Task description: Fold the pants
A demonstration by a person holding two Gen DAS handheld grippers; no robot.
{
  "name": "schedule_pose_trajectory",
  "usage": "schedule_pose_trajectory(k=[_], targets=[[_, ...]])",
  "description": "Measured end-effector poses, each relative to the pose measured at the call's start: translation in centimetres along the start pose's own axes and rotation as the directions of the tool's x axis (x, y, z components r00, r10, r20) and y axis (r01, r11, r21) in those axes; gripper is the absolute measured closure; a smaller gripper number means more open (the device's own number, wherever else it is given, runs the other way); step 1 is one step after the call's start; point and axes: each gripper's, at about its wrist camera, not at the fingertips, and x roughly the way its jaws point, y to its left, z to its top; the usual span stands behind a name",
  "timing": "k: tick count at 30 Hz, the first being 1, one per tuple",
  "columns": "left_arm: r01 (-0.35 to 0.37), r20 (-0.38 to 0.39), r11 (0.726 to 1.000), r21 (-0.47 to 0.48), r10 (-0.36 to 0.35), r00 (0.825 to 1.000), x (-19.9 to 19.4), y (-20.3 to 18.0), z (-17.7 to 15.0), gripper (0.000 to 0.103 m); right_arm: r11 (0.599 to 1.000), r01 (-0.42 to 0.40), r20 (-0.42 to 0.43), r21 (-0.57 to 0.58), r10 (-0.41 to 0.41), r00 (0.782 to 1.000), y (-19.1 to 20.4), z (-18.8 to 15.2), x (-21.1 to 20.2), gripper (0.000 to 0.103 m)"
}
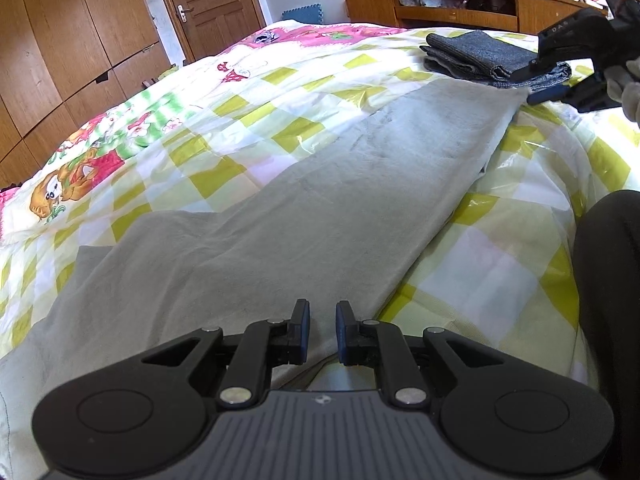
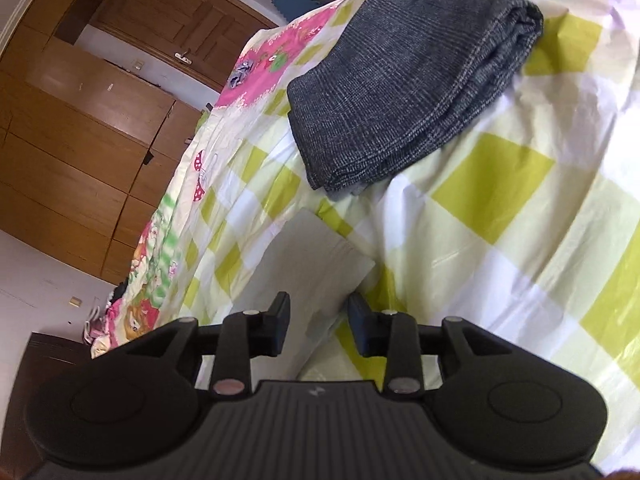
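Observation:
Light grey pants [image 1: 320,208] lie stretched across the checked bed cover [image 1: 256,80], running from lower left to upper right. My left gripper [image 1: 322,330] is at their near end, its jaws narrow, with the fabric's edge pinched between the blue pads. The far end of the pants [image 2: 312,248] reaches between the fingers of my right gripper [image 2: 319,320], which stands open; its pads do not press on the cloth. The left wrist view shows the right gripper [image 1: 534,82] at the far corner, held by a gloved hand [image 1: 628,84].
A folded dark grey garment [image 2: 400,92] lies on the bed just beyond the pants' far end, also visible as the dark stack [image 1: 480,58]. A person's dark-clad leg [image 1: 608,300] is at the right. Wooden wardrobes [image 1: 60,60], a door [image 1: 212,4] and a low cabinet [image 1: 460,4] surround the bed.

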Motion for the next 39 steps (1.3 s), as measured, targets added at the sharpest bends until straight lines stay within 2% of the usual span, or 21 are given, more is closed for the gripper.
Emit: schedule_pose_trajectory(k=[3,5,9,11,12,13,14,16,18,21,23,26,27,28,30,32,36,39], targets=[[-0.003,0.003,1.0,-0.001,0.003,1.0,0.0,0.0,-0.2,0.075,0.997,-0.022,0.0,0.073,0.022,1.0,-0.4,0.0,1.3,0.068],[-0.003,0.004,1.0,-0.005,0.003,1.0,-0.3,0.0,-0.2,0.074,1.0,-0.002,0.009,0.015,0.001,1.0,1.0,0.1,1.3,0.068],[-0.002,0.004,1.0,-0.009,0.002,1.0,-0.4,0.3,-0.4,0.071,0.979,0.147,0.071,-0.143,-0.138,0.988,3.3,0.2,0.1,0.068],[0.0,0.005,1.0,-0.015,0.0,1.0,-0.4,0.4,-0.4,0.071,0.968,0.166,0.086,-0.187,-0.152,0.985,3.6,0.2,-0.8,0.069],[0.001,0.007,1.0,-0.017,-0.001,1.0,-0.4,0.4,-0.5,0.071,0.969,0.153,0.074,-0.193,-0.141,0.987,3.6,0.2,-1.0,0.073],[0.002,0.008,1.0,-0.019,-0.001,1.0,-0.3,0.4,-0.5,0.071,0.972,0.128,0.049,-0.196,-0.121,0.991,3.7,0.2,-1.0,0.089],[0.002,0.009,1.0,-0.019,-0.001,1.0,-0.2,0.4,-0.6,0.071,0.977,0.097,0.023,-0.191,-0.094,0.995,3.8,0.3,-0.9,0.1],[0.002,0.008,1.0,-0.019,-0.002,1.0,-0.1,0.4,-0.6,0.071,0.981,0.017,-0.008,-0.191,-0.019,1.0,4.9,0.4,-0.5,0.1],[0.004,0.008,1.0,-0.02,-0.004,1.0,-0.2,0.5,-0.5,0.071,0.977,-0.05,0.007,-0.209,0.052,0.999,6.7,0.8,-0.5,0.101],[0.001,0.004,1.0,-0.017,-0.001,1.0,-0.3,0.7,-0.4,0.071,0.965,-0.151,0.055,-0.215,0.167,0.984,8.3,1.4,-1.6,0.101],[-0.002,0.002,1.0,-0.016,0.002,1.0,-0.4,0.8,-0.4,0.071,0.971,-0.122,0.068,-0.206,0.138,0.988,7.4,1.4,-1.6,0.101],[-0.004,0.004,1.0,-0.017,0.004,1.0,-0.4,0.7,-0.5,0.071,0.991,-0.038,-0.01,-0.131,0.037,0.999,3.5,0.7,0.3,0.1],[-0.004,0.004,1.0,-0.017,0.004,1.0,-0.3,0.7,-0.6,0.071,0.995,-0.014,-0.011,-0.095,0.013,1.0,2.3,0.4,0.7,0.1],[-0.005,0.004,1.0,-0.015,0.005,1.0,-0.3,0.6,-0.7,0.071,0.998,-0.005,-0.004,-0.069,0.004,1.0,1.5,0.3,0.8,0.096],[-0.005,0.005,1.0,-0.015,0.005,1.0,-0.3,0.6,-0.7,0.071,1.0,-0.014,0.005,-0.015,0.014,1.0,0.5,0.3,0.6,0.096],[-0.002,0.002,1.0,-0.017,0.002,1.0,-0.4,0.7,-0.7,0.071,0.999,-0.035,-0.001,-0.013,0.035,0.999,0.6,0.4,0.1,0.096],[-0.003,0.001,1.0,-0.008,0.003,1.0,-0.3,0.8,-0.6,0.07,1.0,-0.008,-0.009,-0.008,0.008,1.0,0.4,0.1,-1.2,0.094],[-0.006,0.004,1.0,-0.008,0.006,1.0,-0.2,0.7,-0.7,0.07,0.999,0.01,-0.021,0.032,-0.01,1.0,-0.4,-0.2,-0.5,0.074]])
